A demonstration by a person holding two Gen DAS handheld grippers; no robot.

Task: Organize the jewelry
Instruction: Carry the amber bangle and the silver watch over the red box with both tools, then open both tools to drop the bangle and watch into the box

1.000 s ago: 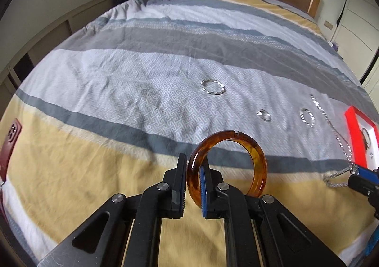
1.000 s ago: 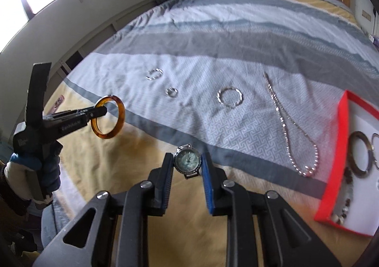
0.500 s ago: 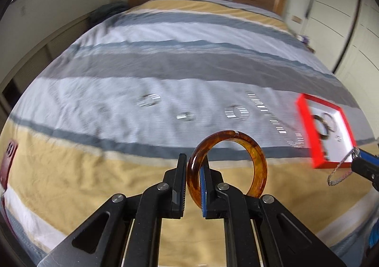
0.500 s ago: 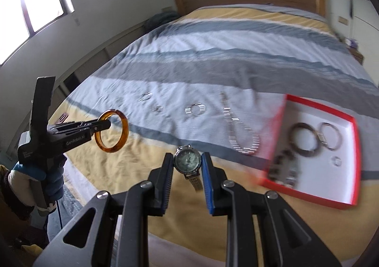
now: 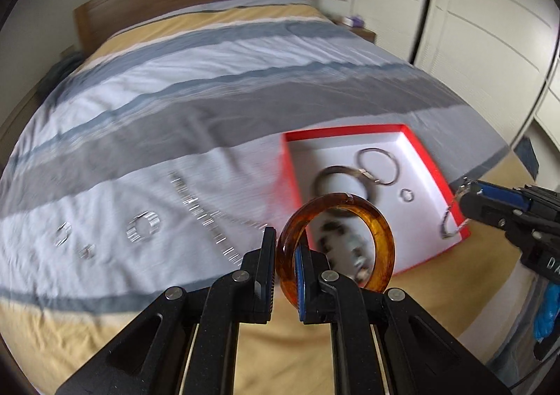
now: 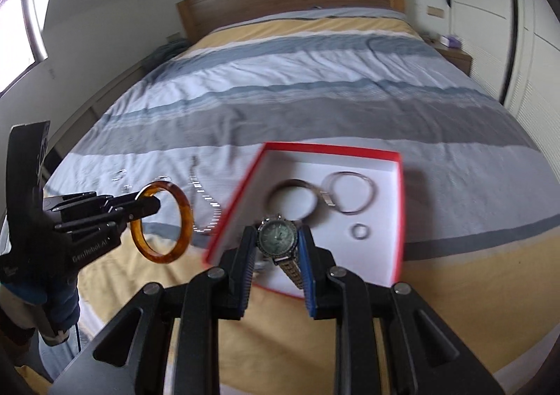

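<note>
- Now the red box [image 6: 399,220] lies directly ahead, having swung in from the right.
- Left gripper [image 5: 284,265] clamps bangle [image 5: 381,241]; right gripper [image 6: 279,251] clamps watch [image 6: 278,235]; drop-off is likely next.

An amber bangle [image 5: 336,241] mottled with brown is seen; the box [image 6: 399,213] is red outside and white within. The bed cover [image 6: 315,80] is striped — grey, white, blue-grey, yellow. The watch [image 6: 278,237] shows a greenish dial — its band silver-gold. Both tools are black, blue-padded.
</note>
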